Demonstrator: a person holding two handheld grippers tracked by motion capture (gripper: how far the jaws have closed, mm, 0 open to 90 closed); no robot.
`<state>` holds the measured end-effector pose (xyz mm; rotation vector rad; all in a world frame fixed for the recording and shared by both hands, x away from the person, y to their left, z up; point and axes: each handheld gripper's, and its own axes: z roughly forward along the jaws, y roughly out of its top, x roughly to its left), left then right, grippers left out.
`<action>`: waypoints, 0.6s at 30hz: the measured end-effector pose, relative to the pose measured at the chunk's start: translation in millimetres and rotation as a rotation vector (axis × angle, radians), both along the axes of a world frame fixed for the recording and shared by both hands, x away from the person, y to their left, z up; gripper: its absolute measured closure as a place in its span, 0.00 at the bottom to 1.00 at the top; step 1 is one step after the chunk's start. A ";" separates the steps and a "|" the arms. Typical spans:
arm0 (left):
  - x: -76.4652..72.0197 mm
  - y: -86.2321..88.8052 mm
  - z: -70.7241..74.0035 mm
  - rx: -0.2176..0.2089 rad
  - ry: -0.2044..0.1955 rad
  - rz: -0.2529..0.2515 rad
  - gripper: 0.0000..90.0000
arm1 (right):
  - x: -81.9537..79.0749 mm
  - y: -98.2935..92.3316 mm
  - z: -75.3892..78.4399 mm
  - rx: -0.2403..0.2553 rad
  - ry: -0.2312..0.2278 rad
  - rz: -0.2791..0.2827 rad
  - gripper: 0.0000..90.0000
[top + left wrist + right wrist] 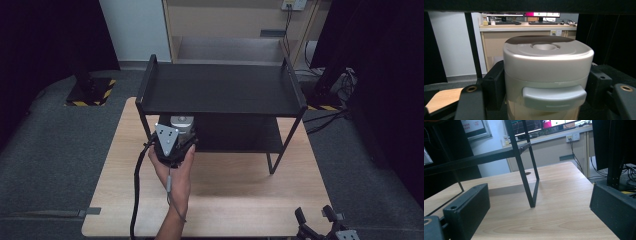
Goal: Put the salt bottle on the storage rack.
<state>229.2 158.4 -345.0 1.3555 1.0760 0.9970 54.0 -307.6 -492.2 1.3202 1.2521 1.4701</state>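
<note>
High view, centre-left: left gripper point(171, 142) clamps the upright pale-grey lidded plastic canister point(182, 122) at the black metal two-tier rack's point(220, 90) lower shelf mouth; right gripper point(320, 225), wide open and empty, sits far at lower right.

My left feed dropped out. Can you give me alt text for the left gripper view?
A pale grey lidded container sits clamped between the left gripper's two black jaws, under the black shelf. Behind it are a desk with monitors and a white wall.
</note>
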 end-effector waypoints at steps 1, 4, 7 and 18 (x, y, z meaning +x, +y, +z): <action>1.2 -0.2 -0.5 -0.002 0.000 0.002 0.34 | 0.1 0.0 0.1 0.000 0.001 -0.001 0.03; 3.3 -1.3 -1.6 -0.001 -0.002 0.009 0.34 | 0.7 -0.4 0.2 -0.001 0.001 -0.003 0.03; 5.6 -4.0 -3.4 0.007 -0.009 0.022 0.34 | 1.1 -0.6 0.5 -0.002 0.002 -0.003 0.03; 17.2 -7.8 -8.5 -0.001 -0.008 0.024 0.34 | 2.7 -1.5 0.8 -0.004 0.008 -0.008 0.03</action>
